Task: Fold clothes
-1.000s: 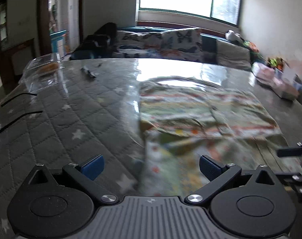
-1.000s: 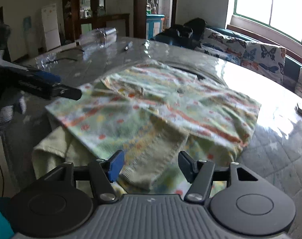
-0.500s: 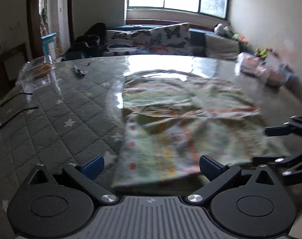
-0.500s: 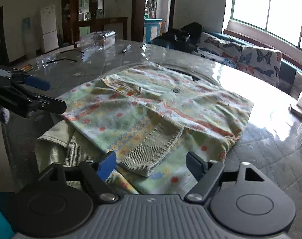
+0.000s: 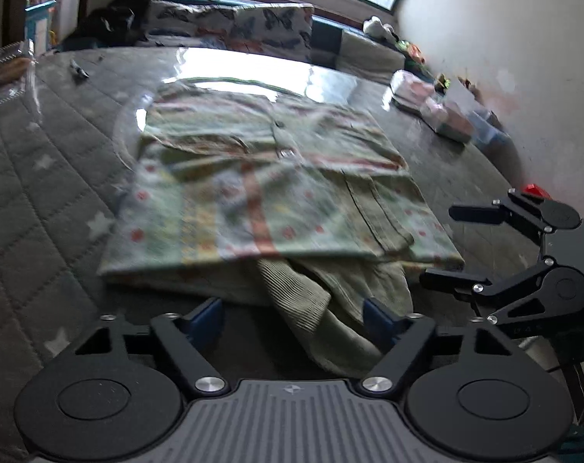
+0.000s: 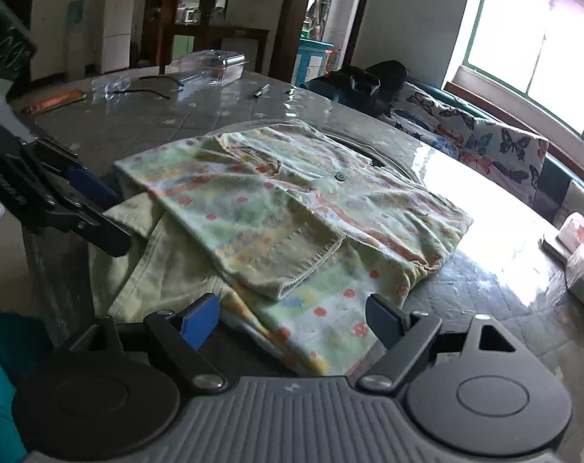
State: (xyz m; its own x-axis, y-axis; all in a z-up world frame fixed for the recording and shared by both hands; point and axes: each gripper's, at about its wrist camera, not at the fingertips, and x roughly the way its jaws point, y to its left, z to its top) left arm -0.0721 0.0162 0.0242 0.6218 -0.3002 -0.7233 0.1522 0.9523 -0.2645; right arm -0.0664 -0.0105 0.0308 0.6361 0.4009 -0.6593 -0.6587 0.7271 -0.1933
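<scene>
Left wrist view: our left gripper jaws, just closing, straddle the ribbed hem of the folded shirt on the table, no grip. Right wrist view adds clear box; right gripper just widening, straddling shirt, nothing clamped.

Shirt on table, w/ sofa behind.

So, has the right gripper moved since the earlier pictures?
Yes. In the left wrist view the right gripper now reaches further in from the right edge, toward the folded shirt on the table. Its jaws have just been opening, with nothing gripped.
</scene>
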